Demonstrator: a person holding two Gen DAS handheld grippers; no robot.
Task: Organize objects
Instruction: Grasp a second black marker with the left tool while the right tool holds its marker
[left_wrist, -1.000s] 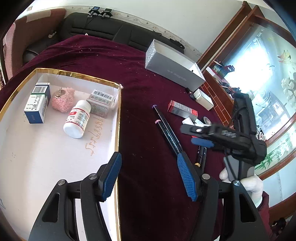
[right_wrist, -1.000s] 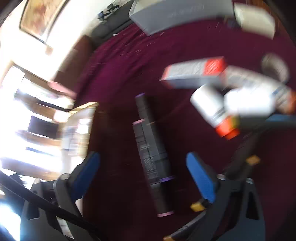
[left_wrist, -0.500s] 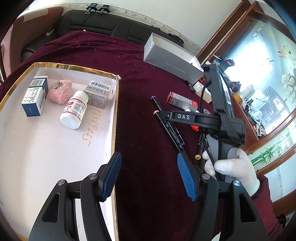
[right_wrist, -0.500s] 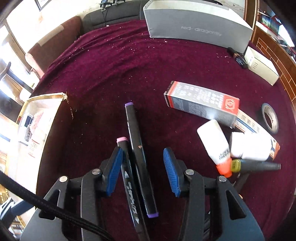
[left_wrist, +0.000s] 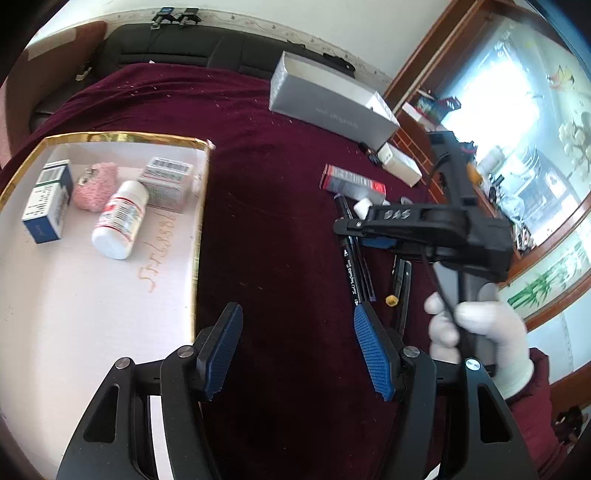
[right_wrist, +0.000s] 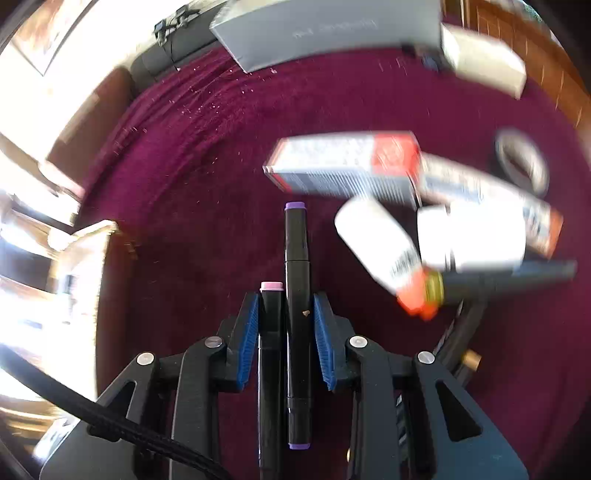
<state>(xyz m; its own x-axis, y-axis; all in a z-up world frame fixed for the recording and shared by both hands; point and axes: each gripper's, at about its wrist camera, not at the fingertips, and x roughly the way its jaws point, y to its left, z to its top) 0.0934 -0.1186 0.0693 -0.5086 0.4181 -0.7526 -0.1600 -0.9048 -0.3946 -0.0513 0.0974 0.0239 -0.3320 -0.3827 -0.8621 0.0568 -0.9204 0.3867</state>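
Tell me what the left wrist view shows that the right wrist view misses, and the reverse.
Only the left wrist view shows inside the gold-rimmed tray: a white pill bottle, a pink fuzzy item and two small boxes. It also shows the open left gripper and a white-gloved hand.

Only the right wrist view shows the right gripper closing around two markers, and a tape roll.

Both show the silver box, the red-ended carton and the maroon cloth.

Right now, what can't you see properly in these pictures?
- Right wrist view: the red-ended carton and white bottle are motion-blurred, labels unreadable.
- Right wrist view: the pink-capped marker runs off the bottom edge.
- Left wrist view: the right hand-held gripper covers the markers' middles.
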